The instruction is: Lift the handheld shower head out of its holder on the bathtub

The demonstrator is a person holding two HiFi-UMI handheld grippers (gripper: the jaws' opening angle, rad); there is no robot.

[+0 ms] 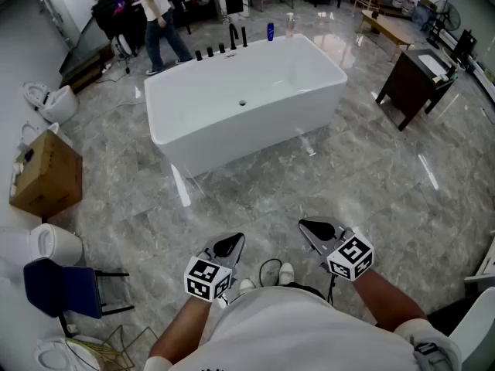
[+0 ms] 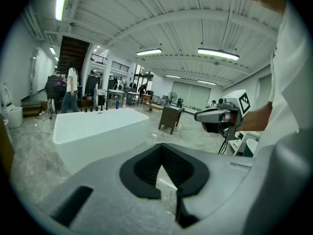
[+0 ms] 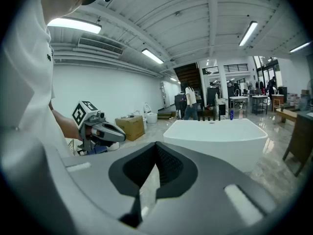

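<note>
Shower head, black, upright, on bathtub rim

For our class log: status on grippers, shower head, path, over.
Left gripper, right gripper shut, empty. Shower head upright on far bathtub rim. Only the bathtub between.

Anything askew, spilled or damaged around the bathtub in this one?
Nothing stands out. The bathtub stands level and empty, no spill or damage visible; a toilet and a box sit apart at the left.
</note>
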